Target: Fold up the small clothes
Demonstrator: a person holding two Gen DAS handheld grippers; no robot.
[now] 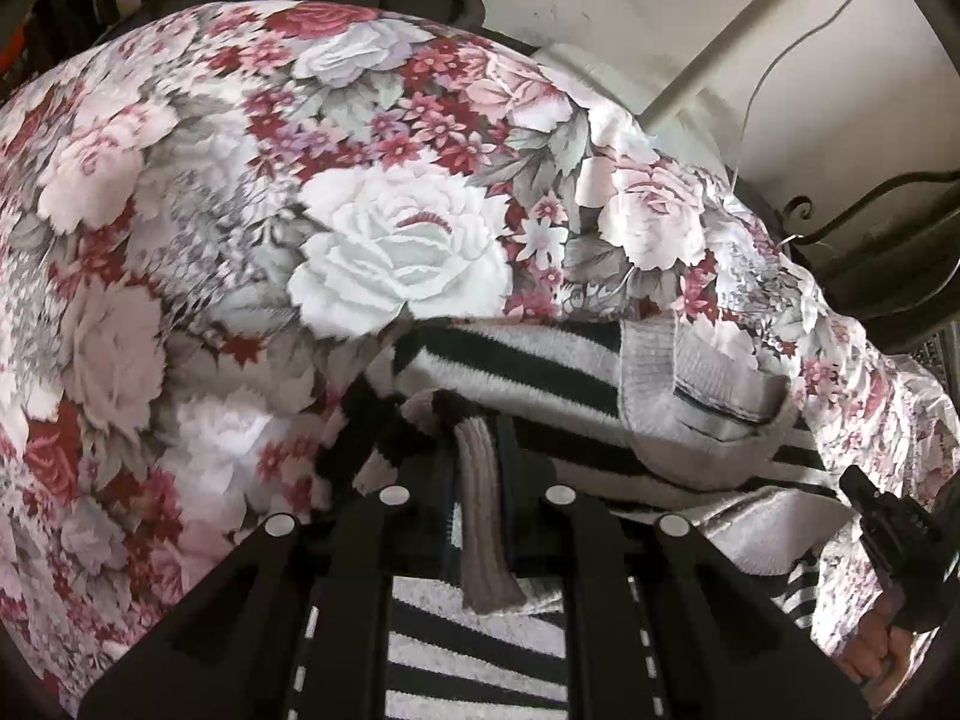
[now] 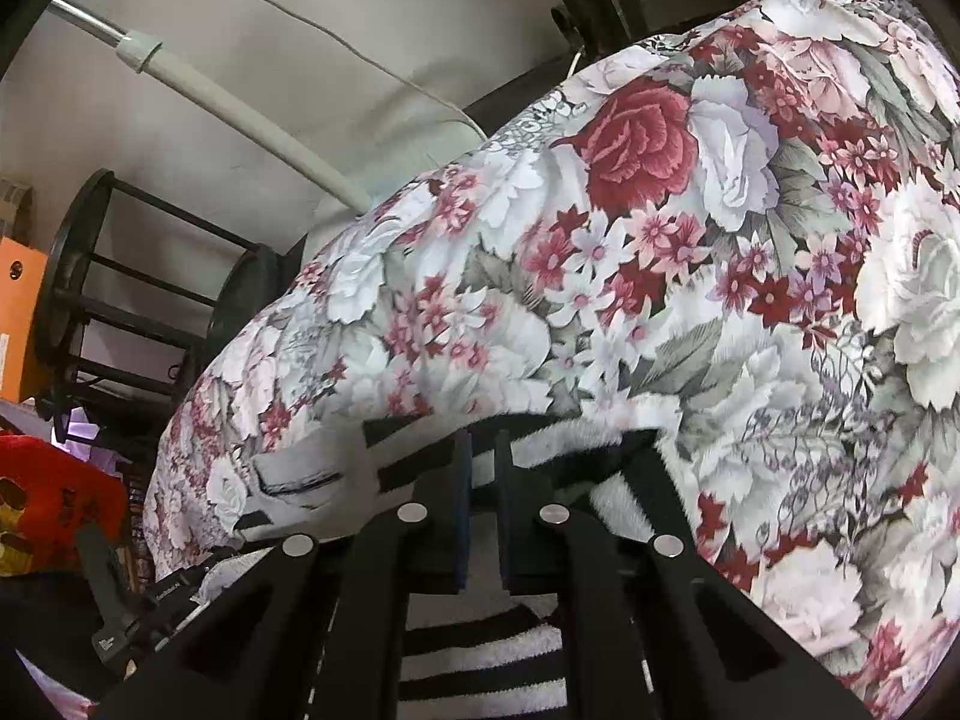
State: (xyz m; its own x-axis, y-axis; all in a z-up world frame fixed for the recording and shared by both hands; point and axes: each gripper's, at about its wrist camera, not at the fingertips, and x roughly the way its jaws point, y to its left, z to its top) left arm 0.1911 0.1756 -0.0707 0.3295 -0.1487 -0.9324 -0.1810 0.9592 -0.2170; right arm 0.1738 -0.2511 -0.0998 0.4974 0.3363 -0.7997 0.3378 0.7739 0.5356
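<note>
Both my left fingers point(image 1: 480, 480) and right fingers point(image 2: 483, 480) are clamped on the striped sweater point(image 1: 540, 372); I should carry its edge evenly toward twelve o'clock, keeping it taut over the floral bedspread point(image 1: 210, 210).

Two black hand-held grippers

The left gripper point(image 1: 480, 444) and the right gripper point(image 2: 483, 456) are matte black, each with four round silver screws on angular arms and white dashed marks along the inner rails.

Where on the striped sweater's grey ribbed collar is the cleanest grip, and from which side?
Grip the grey ribbed collar at its open front edge, coming from above on the near side: there the band lies flat on the striped sweater with a free lip. The left gripper is shut on a ribbed edge.
</note>
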